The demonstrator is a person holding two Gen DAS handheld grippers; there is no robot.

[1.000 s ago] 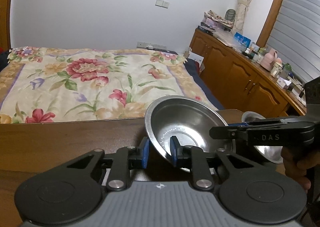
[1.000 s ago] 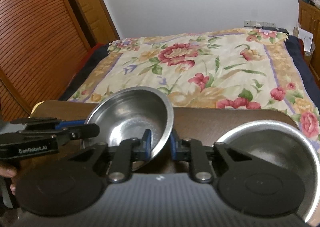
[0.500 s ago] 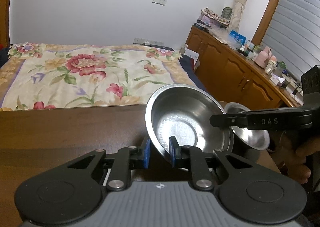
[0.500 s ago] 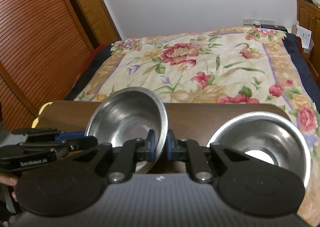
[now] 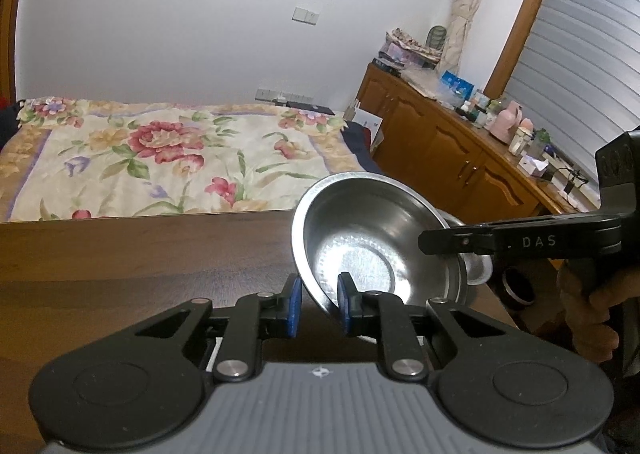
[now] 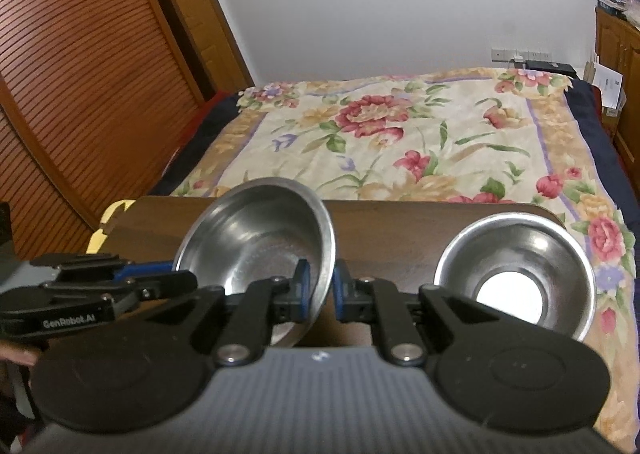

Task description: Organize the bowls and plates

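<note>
Both grippers hold one steel bowl [image 5: 372,238] by opposite sides of its rim, lifted above the dark wooden table [image 5: 140,254]. My left gripper [image 5: 318,304] is shut on the near rim, the bowl tilted. My right gripper [image 6: 318,290] is shut on the same bowl [image 6: 256,238] at its right rim. A second steel bowl [image 6: 516,274] sits on the table at the right; in the left wrist view only its edge [image 5: 478,270] shows behind the held bowl. The right gripper's arm [image 5: 520,242] crosses the left wrist view.
A bed with a floral cover [image 6: 400,134] lies beyond the table's far edge. A wooden cabinet [image 5: 460,150] with clutter stands at the right. A slatted wooden door [image 6: 80,74] is at the left. A yellow object [image 6: 106,222] sits at the table's left corner.
The held bowl and both grippers have risen and drawn back. The second bowl now looks smaller and farther off in the right wrist view.
</note>
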